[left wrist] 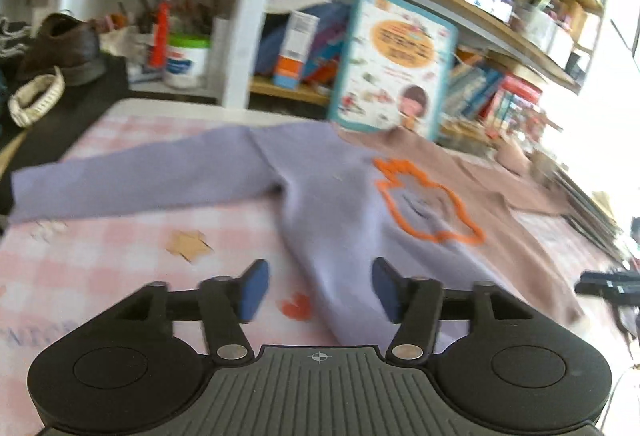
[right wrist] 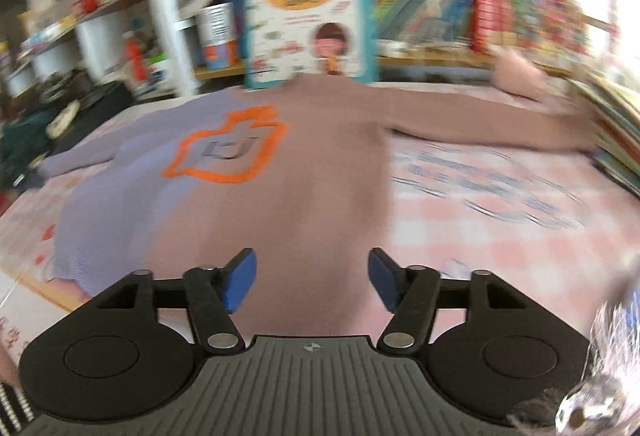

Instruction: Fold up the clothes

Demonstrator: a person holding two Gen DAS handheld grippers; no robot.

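Note:
A two-tone sweater lies spread flat on the pink checked tablecloth (left wrist: 120,236), lilac on one half (left wrist: 320,204) and dusty pink on the other (right wrist: 320,164), with an orange outlined emblem (left wrist: 424,200) (right wrist: 228,152) on the chest. Its lilac sleeve (left wrist: 132,180) stretches left and its pink sleeve (right wrist: 480,124) right. My left gripper (left wrist: 318,290) is open above the lilac lower hem, nothing between its blue pads. My right gripper (right wrist: 310,278) is open over the pink lower body, also holding nothing. Both views are blurred.
A picture book (right wrist: 308,12) stands upright just behind the sweater's collar, before crowded shelves (left wrist: 460,8). Stacked books (right wrist: 616,132) line the table's right edge. A brown shoe (left wrist: 60,48) and a white band (left wrist: 36,100) sit at the far left. A cardboard scrap (left wrist: 188,244) lies on the cloth.

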